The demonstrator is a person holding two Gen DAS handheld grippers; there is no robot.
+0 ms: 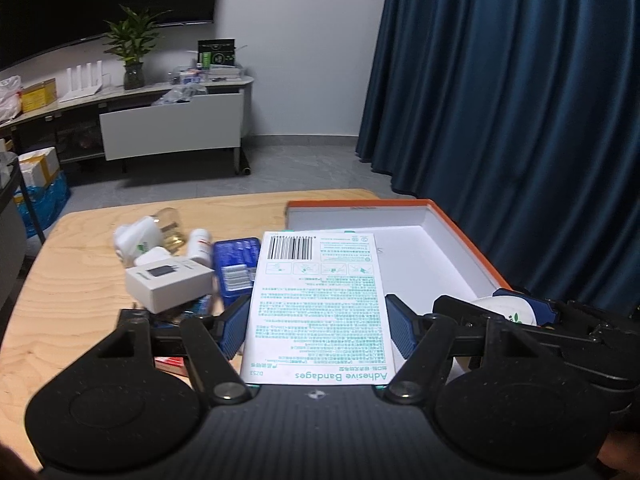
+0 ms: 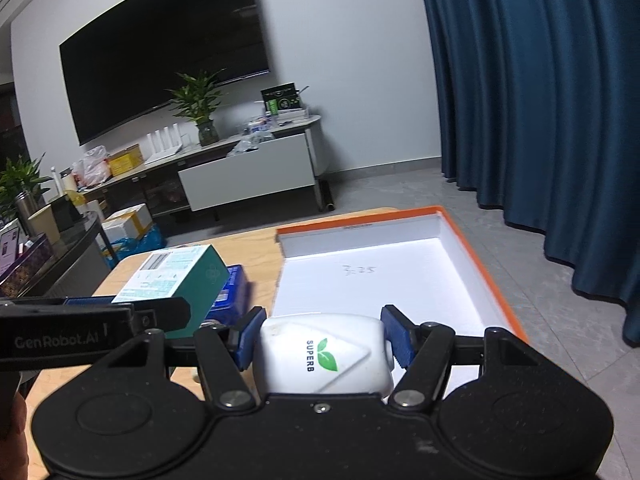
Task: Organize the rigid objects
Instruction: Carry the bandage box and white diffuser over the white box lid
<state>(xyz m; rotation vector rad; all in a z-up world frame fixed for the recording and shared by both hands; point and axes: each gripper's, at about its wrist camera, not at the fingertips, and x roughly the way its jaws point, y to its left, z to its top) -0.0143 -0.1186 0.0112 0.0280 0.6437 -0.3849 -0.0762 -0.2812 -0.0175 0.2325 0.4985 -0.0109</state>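
Plainly, left gripper (image 1: 316, 330) around "Adhesive Bandages" box (image 1: 318, 308), right gripper (image 2: 322, 340) around "SUPERB" bottle (image 2: 324, 354).

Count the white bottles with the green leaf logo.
2. One white bottle is clamped in the right gripper at the near edge of the orange-rimmed tray. Another lies in the clutter on the wooden table. More may be hidden in the pile.

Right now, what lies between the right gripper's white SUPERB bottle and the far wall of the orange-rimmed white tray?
Only bare tray floor with faint handwriting, seen in the right wrist view.
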